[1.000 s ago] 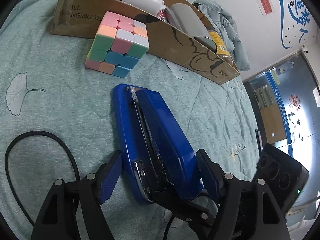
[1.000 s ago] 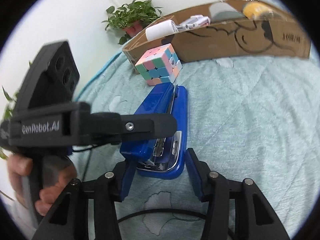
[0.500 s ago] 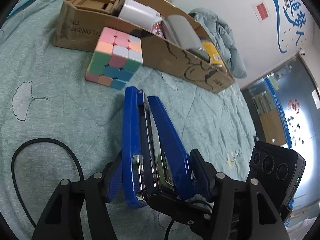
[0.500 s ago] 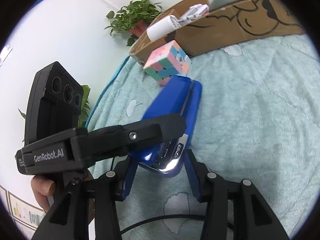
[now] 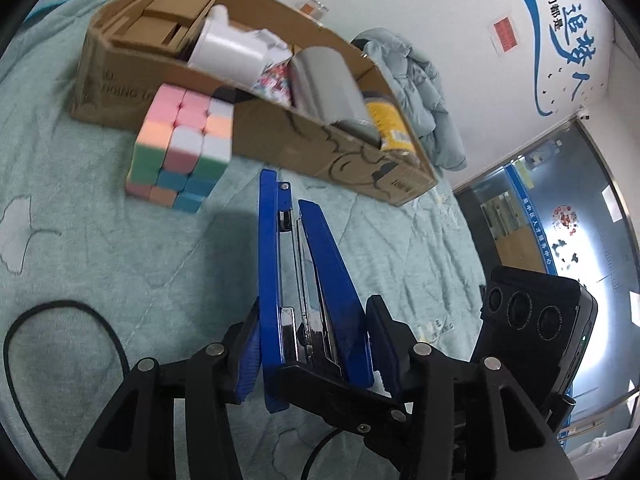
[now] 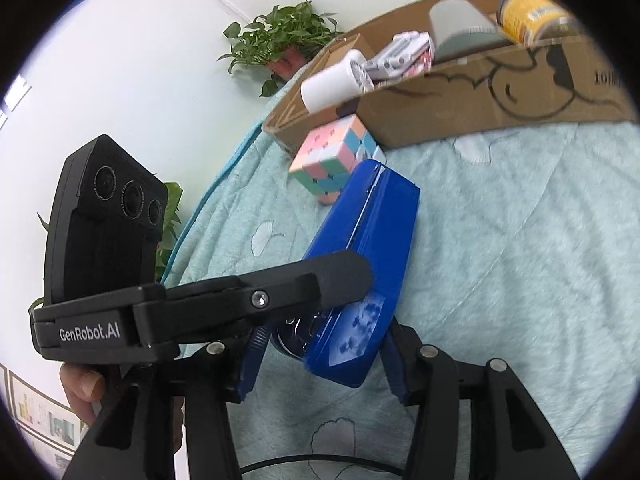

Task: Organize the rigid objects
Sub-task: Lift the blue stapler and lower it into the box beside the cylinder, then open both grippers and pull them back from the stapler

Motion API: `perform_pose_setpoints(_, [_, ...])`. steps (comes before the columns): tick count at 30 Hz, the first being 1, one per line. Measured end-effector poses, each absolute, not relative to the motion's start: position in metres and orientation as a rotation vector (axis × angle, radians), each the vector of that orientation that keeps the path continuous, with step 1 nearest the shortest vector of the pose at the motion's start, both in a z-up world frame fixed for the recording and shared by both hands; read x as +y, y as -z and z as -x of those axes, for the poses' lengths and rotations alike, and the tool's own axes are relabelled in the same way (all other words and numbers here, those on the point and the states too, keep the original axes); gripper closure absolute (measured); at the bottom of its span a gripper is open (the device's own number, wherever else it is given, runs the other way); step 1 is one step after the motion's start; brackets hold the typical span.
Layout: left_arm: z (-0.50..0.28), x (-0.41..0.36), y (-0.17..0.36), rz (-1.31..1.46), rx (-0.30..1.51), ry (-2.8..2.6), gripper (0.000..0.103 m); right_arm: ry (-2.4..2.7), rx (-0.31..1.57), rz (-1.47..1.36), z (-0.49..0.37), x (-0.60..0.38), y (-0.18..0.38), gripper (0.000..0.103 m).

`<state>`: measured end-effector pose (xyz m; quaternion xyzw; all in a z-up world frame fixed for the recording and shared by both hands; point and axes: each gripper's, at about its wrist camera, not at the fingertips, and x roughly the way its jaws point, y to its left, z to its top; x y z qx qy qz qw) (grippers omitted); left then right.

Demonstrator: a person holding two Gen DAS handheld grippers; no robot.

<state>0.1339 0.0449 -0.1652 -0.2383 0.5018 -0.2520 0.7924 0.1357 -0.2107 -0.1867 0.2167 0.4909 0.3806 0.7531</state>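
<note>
A blue stapler (image 5: 308, 280) is clamped on its two flat sides between the blue pads of the left gripper (image 5: 310, 354), whose jaws have just been closing onto it. The stapler is turned on edge, its long body pointing away toward a cardboard box (image 5: 280, 132), and a shadow is cast beneath it on the teal quilted bedspread (image 5: 100, 248). In the right wrist view the same stapler (image 6: 368, 248) is seen tilted, its near end lying between the pads of the right gripper (image 6: 320, 360); the left pad is seen against it, but whether the right pad presses on it cannot be told. One black finger of the left gripper (image 6: 256, 300) is laid across the stapler in that view, and part of a hand (image 6: 80, 388) is seen on its handle.

A pastel puzzle cube (image 5: 180, 148) is set on the bedspread, just in front of the box and near the stapler's far tip. Inside the box a white cylinder (image 5: 228, 50), a grey roll (image 5: 326, 80) and a yellow can (image 5: 390, 124) are lying. A black cable (image 5: 64, 312) is looped on the bedspread at the left. A potted plant (image 6: 280, 40) is seen behind the box.
</note>
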Motion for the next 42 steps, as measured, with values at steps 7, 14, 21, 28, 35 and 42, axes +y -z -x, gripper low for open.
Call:
perform_pose_setpoints(7, [-0.165, 0.044, 0.119, 0.494, 0.972, 0.573, 0.058, -0.835, 0.965, -0.393, -0.165, -0.215, 0.148, 0.053])
perform_pose_setpoints(14, [-0.225, 0.052, 0.078, 0.473, 0.909, 0.584, 0.058, -0.846, 0.9, -0.338, -0.223, -0.204, 0.115, 0.053])
perform_pose_setpoints(21, [-0.301, 0.055, 0.074, 0.485, 0.952, 0.589, 0.057, -0.836, 0.948, -0.319, -0.286, -0.194, 0.116, 0.053])
perform_pose_setpoints(28, [-0.346, 0.046, 0.112, 0.471, 1.078, 0.554, 0.05, -0.762, 1.051, -0.318, -0.311, -0.186, 0.138, 0.053])
perform_pose_setpoints(35, [-0.346, 0.035, 0.103, 0.326, 1.019, 0.459, 0.022, -0.637, 1.036, -0.265, -0.304, -0.185, 0.139, 0.05])
perform_pose_setpoints(42, [-0.314, 0.048, 0.061, 0.203, 0.84, 0.343, 0.01, -0.5, 0.864, -0.189, -0.281, -0.2, 0.109, 0.021])
